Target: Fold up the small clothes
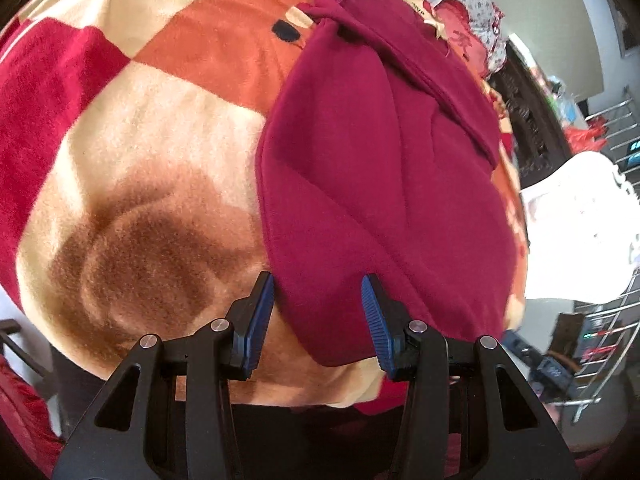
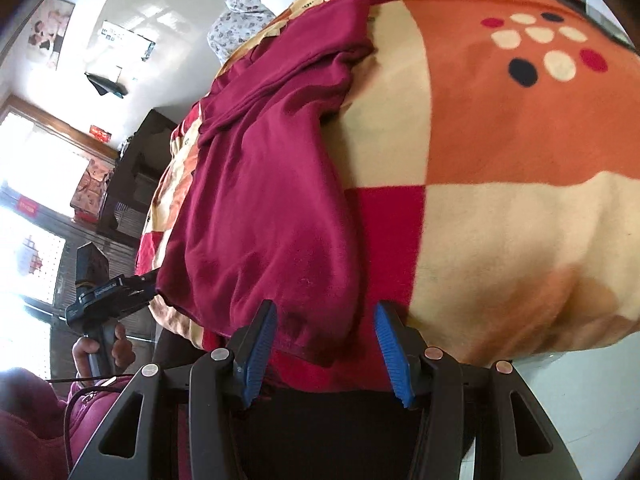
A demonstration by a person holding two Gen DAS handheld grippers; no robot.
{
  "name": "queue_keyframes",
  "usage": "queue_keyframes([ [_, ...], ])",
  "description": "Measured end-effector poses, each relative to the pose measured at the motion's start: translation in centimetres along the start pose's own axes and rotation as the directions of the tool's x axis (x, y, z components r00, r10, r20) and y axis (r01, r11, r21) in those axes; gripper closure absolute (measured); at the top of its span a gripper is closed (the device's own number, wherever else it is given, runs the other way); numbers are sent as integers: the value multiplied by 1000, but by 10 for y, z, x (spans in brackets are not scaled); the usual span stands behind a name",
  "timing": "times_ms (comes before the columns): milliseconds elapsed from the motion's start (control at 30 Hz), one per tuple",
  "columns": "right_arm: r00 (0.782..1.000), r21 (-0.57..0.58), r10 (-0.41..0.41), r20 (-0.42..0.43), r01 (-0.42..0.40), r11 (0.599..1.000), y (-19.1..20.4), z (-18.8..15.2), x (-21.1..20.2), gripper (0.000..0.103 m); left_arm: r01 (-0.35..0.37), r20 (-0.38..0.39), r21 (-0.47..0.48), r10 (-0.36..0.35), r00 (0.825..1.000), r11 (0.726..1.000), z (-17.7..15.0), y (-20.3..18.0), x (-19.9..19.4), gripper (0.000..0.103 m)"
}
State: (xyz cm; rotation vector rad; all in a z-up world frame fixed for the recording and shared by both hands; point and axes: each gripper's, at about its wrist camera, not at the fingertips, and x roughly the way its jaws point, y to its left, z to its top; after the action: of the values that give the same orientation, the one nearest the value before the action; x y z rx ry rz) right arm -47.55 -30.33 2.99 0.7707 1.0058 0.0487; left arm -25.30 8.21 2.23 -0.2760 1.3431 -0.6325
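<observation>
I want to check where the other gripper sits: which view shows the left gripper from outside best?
The right wrist view: the left gripper appears from the side, held in a hand, its tip at the maroon garment's near corner. The left wrist view shows only its own fingers, open around the hem.

Blanket (image 1: pixel 160 152) cut off at every edge, blurred rack (image 1: pixel 616 320) at right, wall posters (image 2: pixel 50 38) unreadable
</observation>
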Motion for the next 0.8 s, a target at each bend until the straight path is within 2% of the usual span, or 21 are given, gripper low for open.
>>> queue_keyframes([
  [33,1000,-1,7,-2,-7,1000,0,0,2,54,21,1,-13,-21,1000,1000,1,1,-1,58],
  [100,1000,0,17,-2,-17,1000,-1,1,3,52,43,-1,-42,-43,999,998,1,5,0,49],
  [133,1000,5,24,-1,-24,1000,-2,1,3,51,53,1,-63,-53,999,997,1,8,0,48],
  [433,999,-2,41,9,-41,999,-1,-2,5,45,162,-15,-158,-166,986,974,-2,20,4,47],
  [633,996,32,76,47,-78,996,-7,-5,3,45,164,-15,-158,-168,986,974,-7,20,6,47],
  [700,996,30,76,55,-78,997,-9,-6,2,48,158,-13,-150,-162,987,976,-8,19,6,47],
  [800,996,4,64,66,-64,998,-7,-7,-1,61,153,-12,-142,-156,988,978,-8,16,7,47],
])
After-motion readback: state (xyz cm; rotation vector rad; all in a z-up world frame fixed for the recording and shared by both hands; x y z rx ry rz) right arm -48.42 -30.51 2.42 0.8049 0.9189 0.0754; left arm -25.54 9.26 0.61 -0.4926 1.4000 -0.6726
